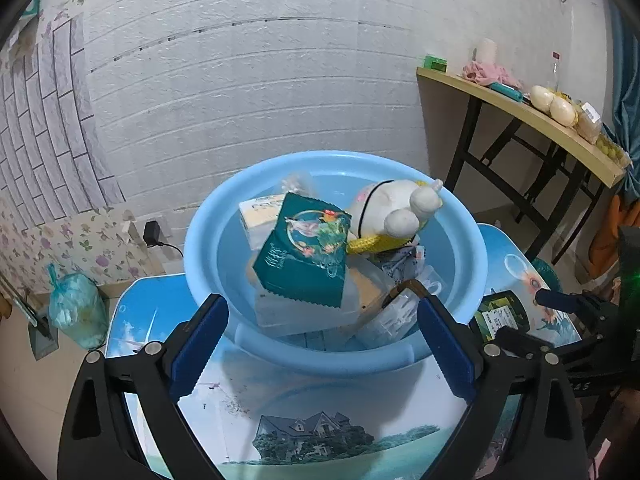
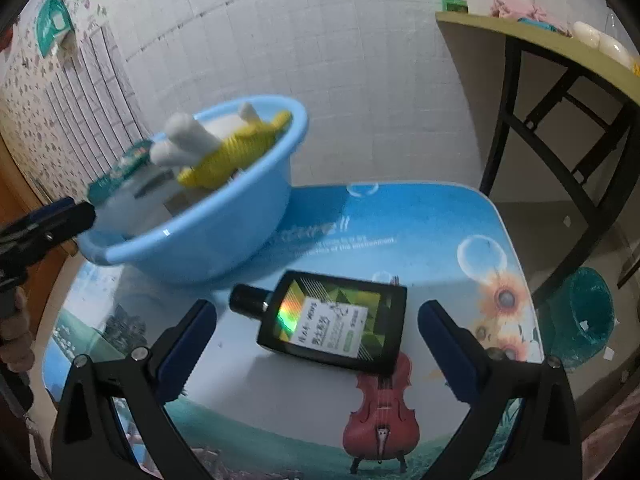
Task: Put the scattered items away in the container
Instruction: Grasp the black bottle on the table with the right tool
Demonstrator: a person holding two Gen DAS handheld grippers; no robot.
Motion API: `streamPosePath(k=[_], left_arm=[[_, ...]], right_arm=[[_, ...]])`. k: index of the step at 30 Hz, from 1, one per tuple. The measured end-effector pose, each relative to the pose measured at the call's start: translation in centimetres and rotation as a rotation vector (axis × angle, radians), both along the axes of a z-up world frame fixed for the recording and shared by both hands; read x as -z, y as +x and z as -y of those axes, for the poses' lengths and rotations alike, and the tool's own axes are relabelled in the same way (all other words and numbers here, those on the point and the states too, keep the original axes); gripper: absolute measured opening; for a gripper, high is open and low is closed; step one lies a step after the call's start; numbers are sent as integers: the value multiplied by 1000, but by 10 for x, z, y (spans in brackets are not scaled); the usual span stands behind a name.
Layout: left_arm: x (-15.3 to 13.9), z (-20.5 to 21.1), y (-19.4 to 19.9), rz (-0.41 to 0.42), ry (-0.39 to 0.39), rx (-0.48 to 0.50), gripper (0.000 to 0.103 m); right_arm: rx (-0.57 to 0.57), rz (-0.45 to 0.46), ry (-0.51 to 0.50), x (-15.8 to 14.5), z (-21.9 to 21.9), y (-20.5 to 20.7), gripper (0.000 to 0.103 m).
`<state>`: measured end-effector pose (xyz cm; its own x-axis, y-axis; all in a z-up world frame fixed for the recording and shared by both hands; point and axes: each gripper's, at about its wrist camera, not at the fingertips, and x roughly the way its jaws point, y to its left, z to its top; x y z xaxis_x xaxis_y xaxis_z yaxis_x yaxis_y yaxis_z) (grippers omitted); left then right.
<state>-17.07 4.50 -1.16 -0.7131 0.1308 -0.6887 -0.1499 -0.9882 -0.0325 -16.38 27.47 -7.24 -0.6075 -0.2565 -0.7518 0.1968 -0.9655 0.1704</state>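
Note:
A light blue basin (image 1: 456, 248) (image 2: 224, 236) stands on the picture-printed table. Inside it lie a green packet (image 1: 304, 256), a white and yellow plush toy (image 1: 392, 208) (image 2: 224, 148), boxes and clear wrappers. My left gripper (image 1: 320, 312) hangs open over the basin's near rim with nothing between its fingers. A flat black bottle (image 2: 332, 322) (image 1: 502, 314) with a green label lies on the table right of the basin. My right gripper (image 2: 316, 320) stands open just in front of the bottle, fingers wide on either side, pads apart from it.
The small table (image 2: 420, 216) carries prints of a violin, sunflowers and a house. A wooden side table (image 1: 520, 112) with food and cloth stands at the back right. A teal bin (image 2: 584, 316) sits on the floor right; a filled plastic bag (image 1: 76, 308) left.

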Motion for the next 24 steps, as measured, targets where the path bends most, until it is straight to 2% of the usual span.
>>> streamPosePath(k=[9,13,18,20,24], left_arm=[[5,0,-3,11,4,-3,96],[6,0,-4,9,-5,-4,96],[10,1,-8,17,-4,-1,96],[11,1,-8,15,-9,-5,96],[11,2,-9,13,-12,-3,96]], right_arm=[[8,81,93,27,8,-8,103],[-6,126,101,36,8,-16,103],[-25,124,153,39,14,-23,103],[-32,114,142,38,13,-23,99],[-56,100,141,37,12,-22,97]])
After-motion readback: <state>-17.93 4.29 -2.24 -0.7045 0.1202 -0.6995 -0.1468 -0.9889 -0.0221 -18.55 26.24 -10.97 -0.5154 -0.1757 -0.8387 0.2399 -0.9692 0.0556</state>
